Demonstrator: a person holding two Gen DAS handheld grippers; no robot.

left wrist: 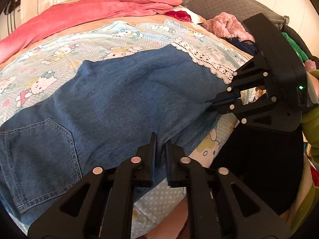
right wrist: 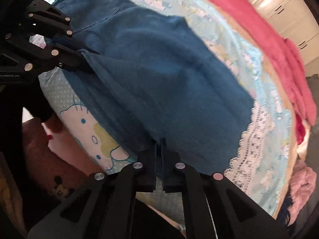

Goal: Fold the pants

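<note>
Both my left gripper and right gripper pinch the pants at their near edge; next, I judge, comes carrying it over the back pocket.

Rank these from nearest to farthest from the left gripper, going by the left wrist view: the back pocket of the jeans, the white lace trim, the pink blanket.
Measured from the left gripper, which is shut on the jeans:
1. Back pocket, lower left, on the denim.
2. White lace trim, upper right, at the jeans' far edge.
3. Pink blanket, along the back of the bed.
</note>
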